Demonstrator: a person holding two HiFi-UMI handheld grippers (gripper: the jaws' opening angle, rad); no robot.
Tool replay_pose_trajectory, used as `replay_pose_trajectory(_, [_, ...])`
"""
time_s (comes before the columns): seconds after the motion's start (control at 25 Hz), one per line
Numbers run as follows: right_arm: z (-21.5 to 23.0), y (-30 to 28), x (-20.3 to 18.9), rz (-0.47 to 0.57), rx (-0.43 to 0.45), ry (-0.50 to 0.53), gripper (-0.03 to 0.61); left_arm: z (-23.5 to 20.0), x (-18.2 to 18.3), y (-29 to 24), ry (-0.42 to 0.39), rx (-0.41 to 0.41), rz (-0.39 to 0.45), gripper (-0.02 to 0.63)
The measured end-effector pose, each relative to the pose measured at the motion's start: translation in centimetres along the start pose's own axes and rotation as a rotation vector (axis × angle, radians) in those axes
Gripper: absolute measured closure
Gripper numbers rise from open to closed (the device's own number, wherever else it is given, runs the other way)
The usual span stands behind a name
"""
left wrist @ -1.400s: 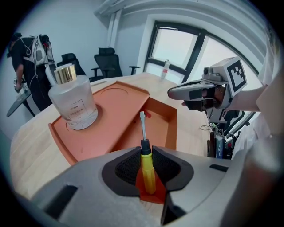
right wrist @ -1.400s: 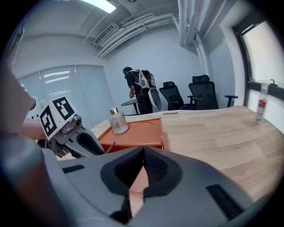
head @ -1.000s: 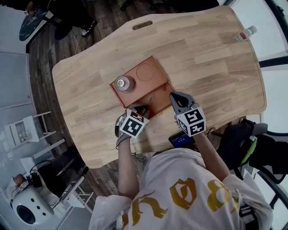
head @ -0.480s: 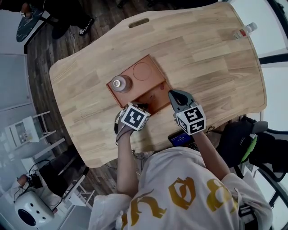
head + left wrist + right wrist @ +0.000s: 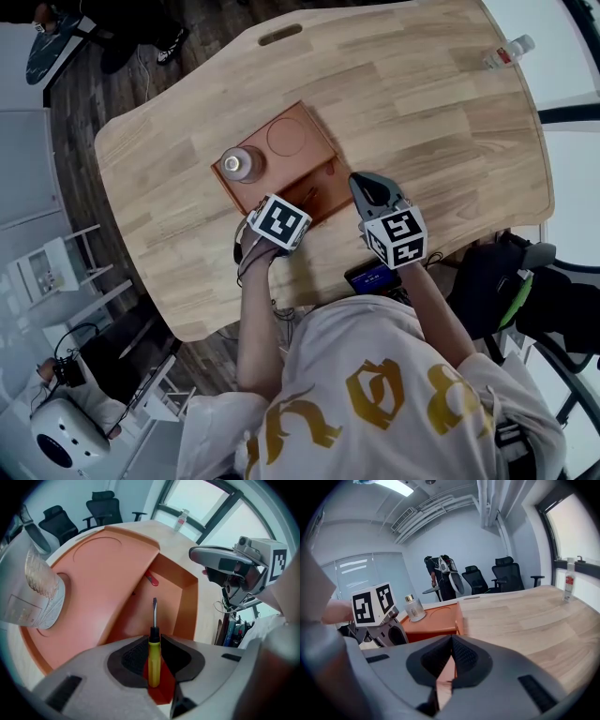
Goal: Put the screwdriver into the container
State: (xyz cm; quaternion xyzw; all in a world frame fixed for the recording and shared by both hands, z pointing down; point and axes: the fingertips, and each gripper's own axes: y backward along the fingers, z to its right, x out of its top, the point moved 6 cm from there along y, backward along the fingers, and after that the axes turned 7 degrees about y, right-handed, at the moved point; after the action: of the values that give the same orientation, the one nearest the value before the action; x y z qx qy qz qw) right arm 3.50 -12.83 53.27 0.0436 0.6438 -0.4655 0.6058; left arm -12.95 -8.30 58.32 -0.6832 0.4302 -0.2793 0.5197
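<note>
The left gripper (image 5: 153,644) is squeezed tight on a screwdriver (image 5: 153,660). It has it by the yellow handle. The thin metal part sticks out in front, with its flat tip pointing forward. The tip hangs over the deep box part (image 5: 174,592) of the orange container (image 5: 117,569). It is up in the air and not lying in the box. A small red thing (image 5: 151,579) lies at the far end of that box part (too small to tell what it is).

The container sits on a big wooden table (image 5: 422,112). The flat side of the container has two round dips. A clear glass jar (image 5: 33,592) with a shiny lid stands upright in one of them.

The right gripper (image 5: 451,644) is closed, its two jaws pressed together with nothing between them. It is above the table just beside the container, on the side next to the box part. The two grippers are near each other but do not touch.

Far away, near the table's far edge by the window, stands a small plastic bottle (image 5: 506,52). In the right gripper view, a person (image 5: 440,576) stands at the back of the room, next to some black office chairs (image 5: 506,576).
</note>
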Motion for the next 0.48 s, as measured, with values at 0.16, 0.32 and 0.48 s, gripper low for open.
replay_pose_trajectory(0.16, [-0.09, -0.01, 0.18, 0.007, 0.002, -0.003, 0.569, 0.19, -0.16, -0.22, -0.001, -0.001, -0.003, 0.532])
replay_pose_trajectory(0.32, [-0.06, -0.07, 0.23, 0.004, 0.010, 0.002, 0.569, 0.14, -0.03, -0.45, 0.008, -0.001, -0.010, 0.532])
replay_pose_trajectory(0.48, [-0.26, -0.20, 0.04, -0.002, 0.021, -0.005, 0.569, 0.06, -0.25, -0.64, 0.021, -0.002, -0.024, 0.532])
